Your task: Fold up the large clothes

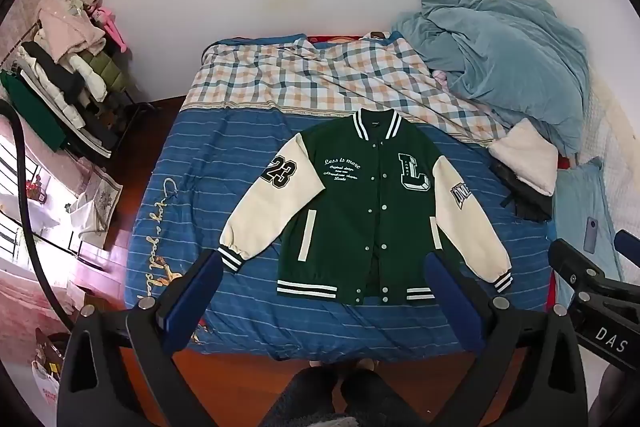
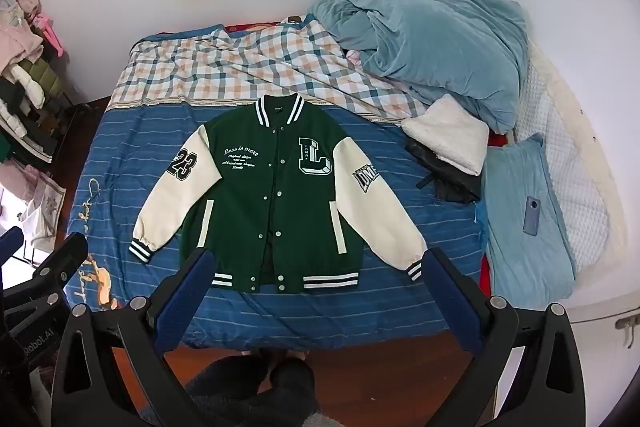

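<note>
Both tongs (image 1: 324, 267) (image 2: 316, 265) wide apart above jacket (image 1: 360, 207), hem partly hidden.

Green jacket (image 1: 360, 203), cream sleeves (image 1: 276, 203); blue striped bedsheet (image 1: 224, 163).

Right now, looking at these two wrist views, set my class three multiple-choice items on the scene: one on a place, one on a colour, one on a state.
1. Where does the phone lie?
A. on the light blue pillow
B. on the jacket
C. on the floor

2. What colour are the jacket sleeves?
A. red
B. cream
C. black

3. How does the jacket lie?
A. folded in half
B. crumpled in a heap
C. spread flat, front up, snaps closed

Answers:
1 A: the phone rests on the pillow at the bed's right side.
2 B: both sleeves are cream beside the green body.
3 C: sleeves angle outward and the chest lettering faces up.
</note>
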Motion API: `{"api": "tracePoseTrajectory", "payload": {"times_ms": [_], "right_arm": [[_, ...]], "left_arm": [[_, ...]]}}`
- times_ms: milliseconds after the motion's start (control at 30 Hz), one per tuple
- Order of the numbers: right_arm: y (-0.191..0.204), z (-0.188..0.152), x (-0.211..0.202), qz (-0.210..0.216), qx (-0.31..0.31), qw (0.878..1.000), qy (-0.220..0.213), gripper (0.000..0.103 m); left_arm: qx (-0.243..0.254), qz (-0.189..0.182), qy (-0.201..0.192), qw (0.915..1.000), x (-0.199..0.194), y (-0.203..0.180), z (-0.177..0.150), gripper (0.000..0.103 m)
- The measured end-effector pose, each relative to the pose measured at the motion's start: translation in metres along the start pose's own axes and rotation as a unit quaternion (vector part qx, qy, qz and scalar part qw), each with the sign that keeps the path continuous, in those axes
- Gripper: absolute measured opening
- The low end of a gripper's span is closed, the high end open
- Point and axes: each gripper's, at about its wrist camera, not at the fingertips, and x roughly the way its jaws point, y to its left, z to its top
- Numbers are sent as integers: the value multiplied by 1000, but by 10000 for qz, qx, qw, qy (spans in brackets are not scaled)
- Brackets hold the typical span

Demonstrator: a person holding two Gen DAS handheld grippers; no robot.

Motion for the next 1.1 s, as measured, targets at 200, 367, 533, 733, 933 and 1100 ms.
{"api": "tracePoseTrajectory", "payload": {"times_ms": [200, 367, 533, 733, 933, 1100], "right_arm": [[0, 0, -2, 10, 4, 10000, -30, 103], [-2, 0, -3, 30, 14, 10000, -26, 103], [-2, 0, -4, 30, 25, 10000, -36, 103], [-2, -1, -5, 29, 19, 10000, -48, 103], [-2, -2, -6, 41, 20, 10000, -55, 103], [-2, -3, -8, 41, 20, 10000, -68, 103]], "left_arm": [[-57, 17, 24, 10000, -1, 2, -1, 103], [-9, 52, -7, 10000, 1, -3, 5, 103], [-1, 46, -28, 10000, 0, -5, 7, 103], [71, 1, -38, 10000, -8, -11, 15, 103], [75, -2, -64, 10000, -9, -12, 16, 103], [81, -4, -74, 9999, -10, -14, 19, 103]]}}
